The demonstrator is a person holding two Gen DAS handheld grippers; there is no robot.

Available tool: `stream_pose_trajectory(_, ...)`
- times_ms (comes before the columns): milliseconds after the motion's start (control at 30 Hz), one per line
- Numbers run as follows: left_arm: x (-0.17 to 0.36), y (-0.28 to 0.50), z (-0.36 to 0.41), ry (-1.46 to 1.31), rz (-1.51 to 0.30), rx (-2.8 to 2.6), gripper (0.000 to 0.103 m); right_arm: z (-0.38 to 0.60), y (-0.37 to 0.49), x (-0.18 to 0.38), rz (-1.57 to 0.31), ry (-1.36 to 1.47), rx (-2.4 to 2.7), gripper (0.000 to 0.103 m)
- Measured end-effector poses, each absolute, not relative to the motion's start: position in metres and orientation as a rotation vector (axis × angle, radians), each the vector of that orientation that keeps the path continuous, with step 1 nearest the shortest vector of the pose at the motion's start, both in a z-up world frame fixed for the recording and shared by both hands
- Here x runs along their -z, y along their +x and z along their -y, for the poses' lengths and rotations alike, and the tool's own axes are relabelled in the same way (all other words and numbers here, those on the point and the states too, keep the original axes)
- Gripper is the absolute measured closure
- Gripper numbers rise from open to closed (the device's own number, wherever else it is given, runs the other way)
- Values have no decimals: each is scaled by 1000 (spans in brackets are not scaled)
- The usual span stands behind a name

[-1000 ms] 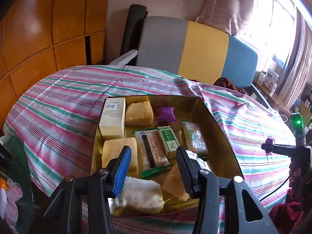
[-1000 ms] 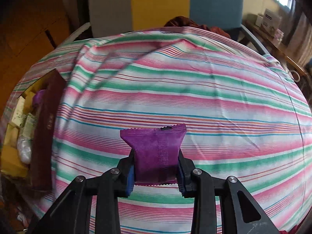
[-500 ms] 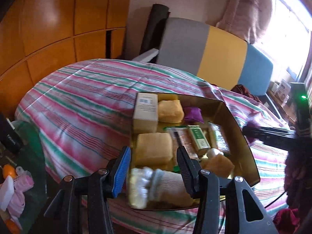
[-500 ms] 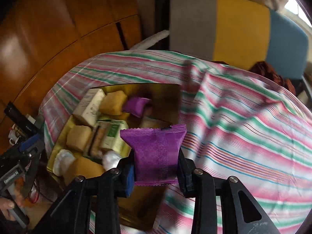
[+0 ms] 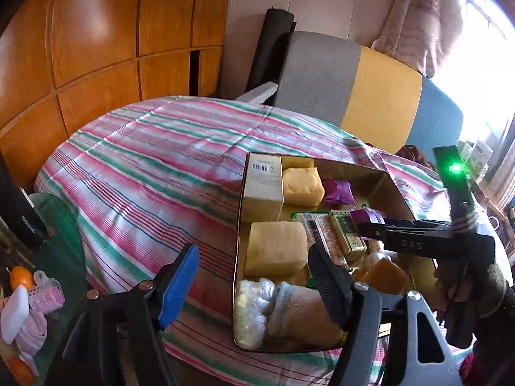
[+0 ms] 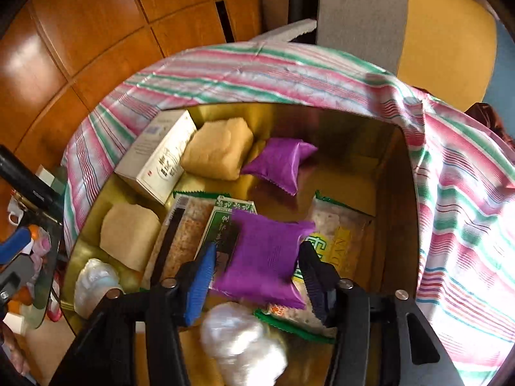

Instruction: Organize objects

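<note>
A gold box (image 5: 239,225) lies on the striped cloth, filled with snack packets, a white carton (image 5: 262,186) and yellow cakes (image 5: 275,247). My right gripper (image 6: 257,273) hovers over the box (image 6: 354,122), its jaws opening. A purple packet (image 6: 264,257) sits blurred between them, and both pads stand clear of it. Another purple packet (image 6: 280,164) rests further back. My left gripper (image 5: 254,283) straddles the box's near left wall with its jaws opening wide and nothing gripped. A white wrapped bundle (image 5: 289,308) lies just under it. The right gripper (image 5: 367,225) reaches in from the right.
The striped cloth (image 5: 154,167) covers a rounded table. A grey, yellow and blue chair back (image 5: 354,87) stands behind it, with wooden wall panels (image 5: 96,48) on the left. A green glass side table (image 5: 54,225) with small clutter sits low at the left.
The right gripper has swung left from over the bare cloth to above the box, and its pads have parted from the purple packet. The left jaws have spread wide off the white bundle.
</note>
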State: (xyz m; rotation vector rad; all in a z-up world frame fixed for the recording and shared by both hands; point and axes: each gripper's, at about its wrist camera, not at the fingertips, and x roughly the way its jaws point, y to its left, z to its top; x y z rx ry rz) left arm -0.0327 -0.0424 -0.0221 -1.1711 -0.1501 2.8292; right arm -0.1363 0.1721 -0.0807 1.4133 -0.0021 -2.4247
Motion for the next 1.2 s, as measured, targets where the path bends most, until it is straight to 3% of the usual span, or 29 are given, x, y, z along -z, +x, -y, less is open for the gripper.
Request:
stream_pose_trajectory(233,11,-28,26,-1127,30,-2899,32,-186,-118,63,91,1323,2476,33)
stream_pose_trajectory(567,-13,-5,1,-960,-6,-2995,32,-207,-58,40,97,1194,2673,21)
stream_pose_trajectory(767,-16,5,-12,-946,16,-2951,32,-224,-25,39,172,1155,2724,20)
stream_pose_trajectory(1000,-7,9,-17,-978,34,-2928,40,-225,-5,39,154,1126,2729,19)
stream_pose_trajectory(1200,-1,11,-17,-987,8,-2948,40,-221,0,39,133,1121,2728,17)
